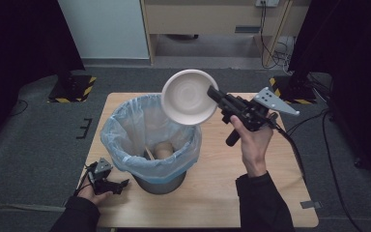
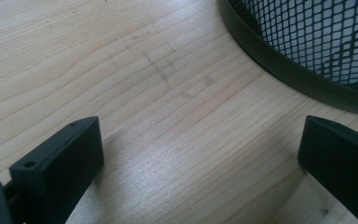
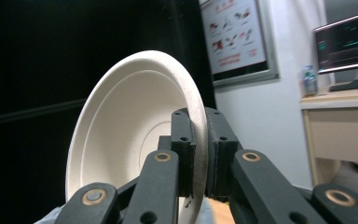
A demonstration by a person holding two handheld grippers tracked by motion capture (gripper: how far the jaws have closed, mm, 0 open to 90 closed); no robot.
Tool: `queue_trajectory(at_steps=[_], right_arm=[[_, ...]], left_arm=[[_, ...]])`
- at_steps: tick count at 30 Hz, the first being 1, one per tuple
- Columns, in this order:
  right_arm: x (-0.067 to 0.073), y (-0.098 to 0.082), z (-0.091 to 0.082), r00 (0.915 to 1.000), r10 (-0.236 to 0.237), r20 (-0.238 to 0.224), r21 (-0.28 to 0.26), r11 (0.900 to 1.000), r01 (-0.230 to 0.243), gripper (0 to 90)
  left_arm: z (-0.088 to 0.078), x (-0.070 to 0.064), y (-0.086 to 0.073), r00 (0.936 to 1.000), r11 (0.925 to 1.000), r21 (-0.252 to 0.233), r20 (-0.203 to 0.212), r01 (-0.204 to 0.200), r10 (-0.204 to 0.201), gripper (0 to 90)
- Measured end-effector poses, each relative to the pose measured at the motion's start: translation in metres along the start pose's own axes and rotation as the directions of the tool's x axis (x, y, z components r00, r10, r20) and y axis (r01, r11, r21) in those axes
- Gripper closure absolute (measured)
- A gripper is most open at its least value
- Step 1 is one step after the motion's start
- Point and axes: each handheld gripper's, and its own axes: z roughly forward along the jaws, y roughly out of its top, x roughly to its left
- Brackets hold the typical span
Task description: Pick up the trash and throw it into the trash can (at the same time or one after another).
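A white paper bowl [image 1: 189,96] hangs tilted in the air over the far right rim of the bin [image 1: 149,140], its hollow side facing the camera. My right gripper [image 1: 214,94] is shut on the bowl's right rim. In the right gripper view the bowl [image 3: 130,135] stands on edge, its rim pinched between my gripper's [image 3: 199,151] two black pads. The bin is a mesh can lined with a pale blue bag. My left gripper [image 1: 118,186] rests low on the table at the bin's front left, open with nothing between its jaws [image 2: 200,163].
Inside the bag lie a brownish lump [image 1: 163,151] and a wooden stick [image 1: 149,153]. The bin's mesh wall and dark base ring [image 2: 289,70] stand just ahead of my left gripper. Bare wooden table [image 1: 270,193] stretches right of the bin.
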Motion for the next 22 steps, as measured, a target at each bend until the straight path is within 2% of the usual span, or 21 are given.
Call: queue_trajectory(at_steps=[3,6,7,8,9,11,12,13,14,16,17,18,19,20,21,22], right_arm=[[0.008,-0.005,0.010,0.9998,-0.007,-0.019,0.023,1.000,0.007,83.9],[0.021,-0.017,0.030,0.9983,-0.023,-0.053,0.080,0.996,0.027,83.8],[0.021,-0.017,0.030,0.9983,-0.023,-0.053,0.080,0.996,0.027,83.8],[0.025,-0.020,0.034,0.9974,-0.030,-0.065,0.104,0.994,0.036,83.4],[0.029,-0.026,0.042,0.9943,-0.022,-0.105,0.147,0.988,0.037,77.4],[0.031,-0.030,0.048,0.9896,-0.026,-0.142,0.209,0.976,0.056,61.8],[0.030,-0.031,0.049,0.9872,-0.023,-0.158,0.244,0.968,0.061,58.0],[0.030,-0.031,0.049,0.9872,-0.023,-0.158,0.244,0.968,0.061,58.0],[0.026,-0.030,0.045,0.9887,-0.041,-0.144,0.237,0.969,0.074,53.0],[0.022,-0.028,0.040,0.9910,-0.039,-0.128,0.226,0.972,0.067,50.4],[0.011,-0.023,0.026,0.9971,-0.038,-0.066,0.205,0.978,0.051,43.1],[0.011,-0.023,0.026,0.9971,-0.038,-0.066,0.205,0.978,0.051,43.1],[-0.005,-0.023,0.009,0.9983,-0.034,0.048,0.205,0.978,0.023,37.8],[-0.013,-0.025,0.000,0.9947,-0.042,0.094,0.209,0.978,0.021,35.6],[-0.013,-0.025,0.000,0.9947,-0.042,0.094,0.209,0.978,0.021,35.6],[-0.022,-0.028,-0.009,0.9894,-0.051,0.136,0.224,0.974,0.020,33.8]], left_arm=[[0.000,0.000,0.000,1.0000,1.0000,0.000,0.000,0.000,0.000,0.0],[0.000,0.000,0.000,1.0000,1.0000,0.000,0.000,0.000,0.000,0.0],[0.000,0.000,0.000,1.0000,1.0000,0.000,0.000,0.000,0.000,0.0],[0.000,0.000,0.000,1.0000,1.0000,0.000,0.001,0.000,0.000,0.0],[0.000,0.000,0.000,1.0000,1.0000,0.000,0.001,-0.001,0.001,0.0],[0.000,0.000,0.000,1.0000,1.0000,0.000,0.001,-0.001,0.001,0.0],[0.000,0.000,0.000,1.0000,1.0000,0.000,0.001,0.000,0.000,0.0],[0.000,0.000,0.000,1.0000,1.0000,0.000,0.001,0.000,0.000,0.0],[0.000,0.000,0.000,1.0000,1.0000,0.000,0.001,-0.001,0.001,0.0],[0.000,0.000,0.000,1.0000,1.0000,0.000,0.000,-0.001,0.001,0.0],[0.000,0.000,0.000,1.0000,1.0000,0.000,0.001,-0.001,0.001,0.0],[0.000,0.000,0.000,1.0000,1.0000,0.000,0.001,-0.001,0.001,0.0],[0.000,0.000,0.000,1.0000,1.0000,0.000,0.000,-0.001,0.001,0.0],[0.000,0.000,0.000,1.0000,1.0000,0.000,0.000,-0.001,0.001,0.0],[0.000,0.000,0.000,1.0000,1.0000,0.000,0.000,-0.001,0.001,0.0],[0.000,0.000,0.000,1.0000,1.0000,0.000,0.000,-0.001,0.001,0.0]])
